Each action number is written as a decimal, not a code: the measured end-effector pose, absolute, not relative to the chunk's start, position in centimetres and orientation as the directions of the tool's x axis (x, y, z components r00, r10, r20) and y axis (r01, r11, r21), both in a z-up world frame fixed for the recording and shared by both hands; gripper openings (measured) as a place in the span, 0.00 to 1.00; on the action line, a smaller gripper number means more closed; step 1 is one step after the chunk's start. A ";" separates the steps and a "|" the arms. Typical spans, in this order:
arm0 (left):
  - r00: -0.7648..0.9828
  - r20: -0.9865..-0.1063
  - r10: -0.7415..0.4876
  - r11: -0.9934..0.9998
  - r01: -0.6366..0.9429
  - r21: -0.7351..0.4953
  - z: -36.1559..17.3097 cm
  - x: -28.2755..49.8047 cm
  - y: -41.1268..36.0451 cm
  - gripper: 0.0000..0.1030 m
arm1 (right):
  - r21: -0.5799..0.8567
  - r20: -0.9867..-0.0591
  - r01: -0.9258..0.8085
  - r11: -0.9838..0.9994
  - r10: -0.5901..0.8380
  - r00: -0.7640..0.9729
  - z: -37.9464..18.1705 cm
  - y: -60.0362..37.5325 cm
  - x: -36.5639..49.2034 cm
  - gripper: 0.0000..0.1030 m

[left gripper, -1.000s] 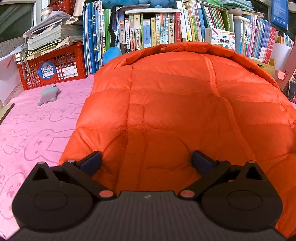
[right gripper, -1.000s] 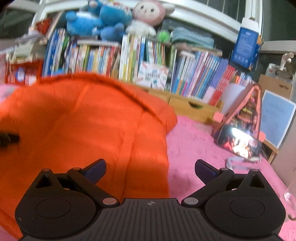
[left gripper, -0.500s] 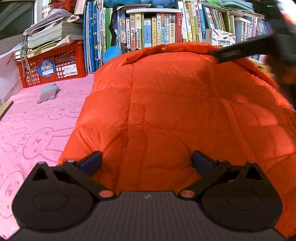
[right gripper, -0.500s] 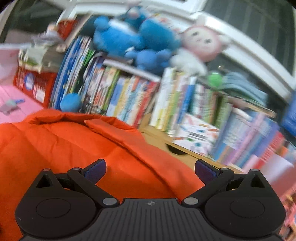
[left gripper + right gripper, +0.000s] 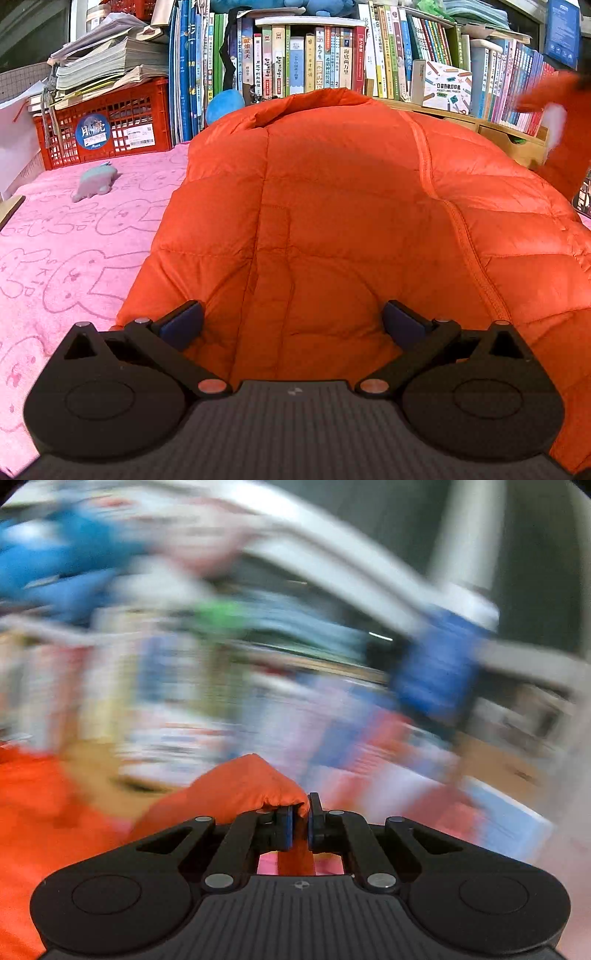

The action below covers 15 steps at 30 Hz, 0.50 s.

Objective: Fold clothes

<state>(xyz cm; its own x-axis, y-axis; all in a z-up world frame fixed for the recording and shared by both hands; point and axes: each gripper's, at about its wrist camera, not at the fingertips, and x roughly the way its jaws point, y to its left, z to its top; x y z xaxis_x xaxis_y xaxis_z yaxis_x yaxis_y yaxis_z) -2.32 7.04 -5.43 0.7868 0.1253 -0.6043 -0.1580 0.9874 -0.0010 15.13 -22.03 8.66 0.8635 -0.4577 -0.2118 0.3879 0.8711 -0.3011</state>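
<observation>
An orange quilted down jacket [image 5: 351,221] lies spread on the pink bunny-print cover [image 5: 66,258]. My left gripper [image 5: 291,325] is open and empty, its blue pads resting low over the jacket's near hem. My right gripper [image 5: 300,825] is shut on a fold of the orange jacket [image 5: 243,786] and holds it lifted; that view is heavily blurred. In the left wrist view the lifted orange part [image 5: 561,133] shows at the far right edge.
A row of books [image 5: 314,55] lines the back. A red crate [image 5: 103,129] with stacked papers stands back left. A small grey-green toy [image 5: 94,181] lies on the cover and a blue ball [image 5: 225,105] sits behind the jacket.
My right gripper has closed on a fold of the jacket and is lifting it fast, blurring its view. The left gripper has stayed open in place.
</observation>
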 end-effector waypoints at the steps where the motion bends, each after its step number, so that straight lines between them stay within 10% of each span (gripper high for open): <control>1: 0.787 -0.605 0.126 0.987 -0.158 -0.001 -5.4 -2.3 7.0 1.00 | -0.263 -0.234 0.456 0.850 -0.515 0.825 8.8 -24.3 14.8 0.16; 6: 0.785 -0.606 0.129 0.987 -0.158 0.005 -5.4 -2.3 7.0 1.00 | -0.221 -0.438 0.468 0.856 -0.516 0.736 6.4 -30.0 13.0 0.90; 15: 0.785 -0.605 0.131 0.987 -0.158 0.008 -5.2 -2.4 6.9 1.00 | 0.189 -0.594 0.017 0.982 0.100 0.798 1.2 -24.1 7.4 1.00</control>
